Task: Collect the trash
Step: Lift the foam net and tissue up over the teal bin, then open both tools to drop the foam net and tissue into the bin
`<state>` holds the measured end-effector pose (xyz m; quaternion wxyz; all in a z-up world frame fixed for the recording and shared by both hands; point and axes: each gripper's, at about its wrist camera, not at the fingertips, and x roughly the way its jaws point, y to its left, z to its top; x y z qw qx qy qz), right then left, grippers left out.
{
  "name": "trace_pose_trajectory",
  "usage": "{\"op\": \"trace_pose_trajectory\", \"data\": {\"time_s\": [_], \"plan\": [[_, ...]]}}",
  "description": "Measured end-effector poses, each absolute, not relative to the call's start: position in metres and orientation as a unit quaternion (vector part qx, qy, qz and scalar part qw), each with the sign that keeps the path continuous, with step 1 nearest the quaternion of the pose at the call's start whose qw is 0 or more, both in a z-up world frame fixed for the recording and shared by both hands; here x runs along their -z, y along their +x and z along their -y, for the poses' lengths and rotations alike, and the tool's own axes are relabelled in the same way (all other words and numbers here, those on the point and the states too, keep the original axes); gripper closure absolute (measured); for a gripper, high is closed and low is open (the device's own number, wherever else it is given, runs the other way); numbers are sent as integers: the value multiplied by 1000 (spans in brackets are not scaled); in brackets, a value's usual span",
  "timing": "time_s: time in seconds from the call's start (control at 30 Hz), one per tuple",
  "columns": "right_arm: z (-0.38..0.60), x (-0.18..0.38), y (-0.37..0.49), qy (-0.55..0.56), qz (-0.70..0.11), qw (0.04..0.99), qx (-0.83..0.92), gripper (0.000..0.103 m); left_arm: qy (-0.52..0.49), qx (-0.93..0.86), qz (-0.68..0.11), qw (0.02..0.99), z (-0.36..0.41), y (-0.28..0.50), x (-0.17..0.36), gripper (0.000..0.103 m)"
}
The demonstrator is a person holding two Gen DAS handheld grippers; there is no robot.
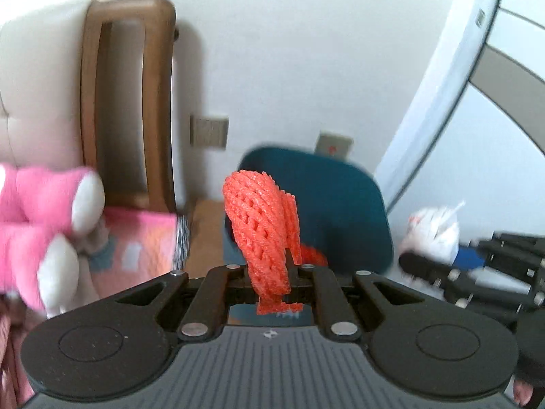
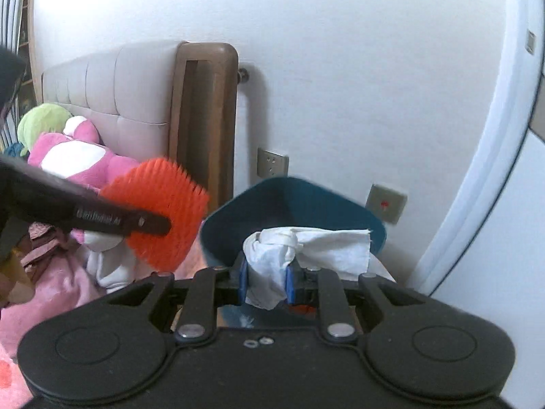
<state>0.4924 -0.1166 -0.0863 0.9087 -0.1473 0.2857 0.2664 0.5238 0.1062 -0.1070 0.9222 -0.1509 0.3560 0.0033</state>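
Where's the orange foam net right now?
The orange foam net is pinched in the left hand-held gripper, held up in front of the blue bin, right of the bed.

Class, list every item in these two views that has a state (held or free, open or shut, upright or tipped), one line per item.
Left claw: shut on the foam net.
Foam net: orange, held, sticking up from the claw.
Right claw: shut on the tissue.
Tissue: white, crumpled, held, trailing to the right.
Bin: blue, open-topped, upright beyond both claws.
Plush toy: pink, lying on the bed, untouched.
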Motion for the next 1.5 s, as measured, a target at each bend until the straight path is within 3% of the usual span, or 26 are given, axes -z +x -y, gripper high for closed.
{"op": "trace_pose_trajectory", "data": {"time_s": [0.2,0.6,0.83,1.33,1.43,1.5], "plan": [[106,97,525,-161,-307,901,-262,84,-134,-4,-361,923,-97,576,103,92],[96,141,566,-176,-376,872,-259,84,-129,13,-430,893,-93,639,145,92],[84,159,561,-228,-384,855,-263,83,-124,29,-466,876,-80,654,165,92],[91,167,568,-199,-423,844,-265,74,-124,40,-497,858,-73,660,178,92],[92,163,568,-193,-421,846,-263,69,-126,43,-494,859,-74,657,174,85],[95,158,569,-178,-422,849,-265,65,-130,46,-489,861,-75,654,172,66]]}}
